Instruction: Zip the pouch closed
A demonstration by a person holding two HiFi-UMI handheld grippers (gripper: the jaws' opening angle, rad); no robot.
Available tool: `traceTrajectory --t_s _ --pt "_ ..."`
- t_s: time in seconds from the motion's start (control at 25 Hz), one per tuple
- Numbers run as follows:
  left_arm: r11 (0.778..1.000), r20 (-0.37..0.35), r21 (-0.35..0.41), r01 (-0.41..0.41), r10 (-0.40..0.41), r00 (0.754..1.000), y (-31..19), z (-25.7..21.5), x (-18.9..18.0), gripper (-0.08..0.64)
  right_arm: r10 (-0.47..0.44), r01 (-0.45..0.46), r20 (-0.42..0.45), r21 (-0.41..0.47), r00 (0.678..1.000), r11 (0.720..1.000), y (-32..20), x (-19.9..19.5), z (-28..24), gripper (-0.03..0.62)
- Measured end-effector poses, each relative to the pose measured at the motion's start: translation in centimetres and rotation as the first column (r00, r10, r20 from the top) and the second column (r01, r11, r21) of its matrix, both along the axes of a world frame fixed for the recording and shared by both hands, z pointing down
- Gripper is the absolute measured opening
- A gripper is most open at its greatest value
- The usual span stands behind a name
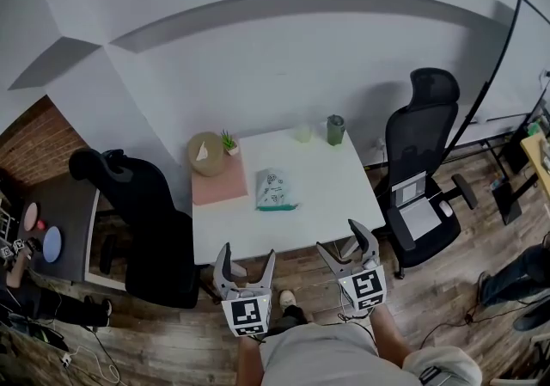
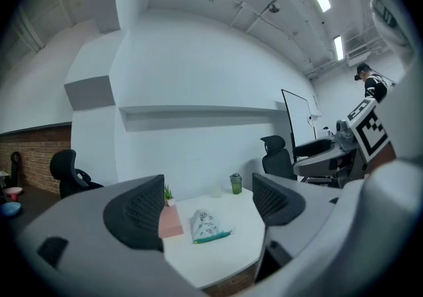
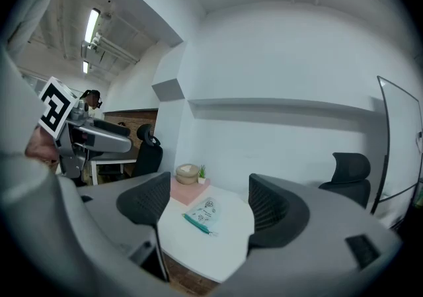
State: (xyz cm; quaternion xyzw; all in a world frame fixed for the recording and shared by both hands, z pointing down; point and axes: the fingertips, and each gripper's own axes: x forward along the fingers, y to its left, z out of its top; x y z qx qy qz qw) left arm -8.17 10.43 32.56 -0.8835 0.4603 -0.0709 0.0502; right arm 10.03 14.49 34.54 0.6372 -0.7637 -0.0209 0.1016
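Observation:
A pale printed pouch (image 1: pixel 275 189) with a teal zip edge lies flat near the middle of the white table (image 1: pixel 326 204). It also shows between the jaws in the left gripper view as the pouch (image 2: pixel 209 226) and in the right gripper view as the pouch (image 3: pixel 202 213). My left gripper (image 1: pixel 245 266) and right gripper (image 1: pixel 345 245) hang in front of the table's near edge, well short of the pouch. Both stand open with nothing between their fingers.
A pink mat (image 1: pixel 218 180), a round tan basket (image 1: pixel 206 153), a small potted plant (image 1: pixel 229 143), a clear cup (image 1: pixel 302 132) and a green tumbler (image 1: pixel 335 129) sit along the table's back. Black office chairs (image 1: pixel 146 221) (image 1: pixel 423 169) flank the table. A whiteboard (image 1: pixel 503 58) stands right.

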Motion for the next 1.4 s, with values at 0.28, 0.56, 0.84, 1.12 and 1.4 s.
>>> traceTrajectory --t_s 0.28,0.56,0.84,1.12,1.4 --pt "1.0 -0.001 0.011 -0.024 0.024 1.0 -5.1 -0.6 -0.4 0.402 0.032 -0.032 -0.009 0.004 0.999 0.999 -4.7 -0.2 -0.6 0.374" --pt "0.998 -0.006 0.006 -0.055 0.055 0.998 -9.8 -0.4 -1.0 0.402 0.05 -0.051 -0.024 -0.023 0.998 0.998 -8.9 -1.4 -0.3 0.374" --pt "0.996 -0.01 -0.004 -0.093 0.093 0.996 -13.1 0.3 -1.3 0.4 0.083 -0.083 -0.04 -0.008 0.996 0.996 -11.9 -2.1 -0.4 0.374" --pt "0.993 -0.021 -0.017 -0.118 0.118 0.993 -15.6 0.9 -0.8 0.399 0.107 -0.108 -0.05 -0.033 0.993 0.994 -14.0 -1.8 0.3 0.374" --pt "0.993 -0.016 -0.032 -0.114 0.113 0.993 -18.1 1.7 0.3 0.396 0.099 -0.102 -0.049 -0.046 0.994 0.994 -16.7 -0.8 0.7 0.374"
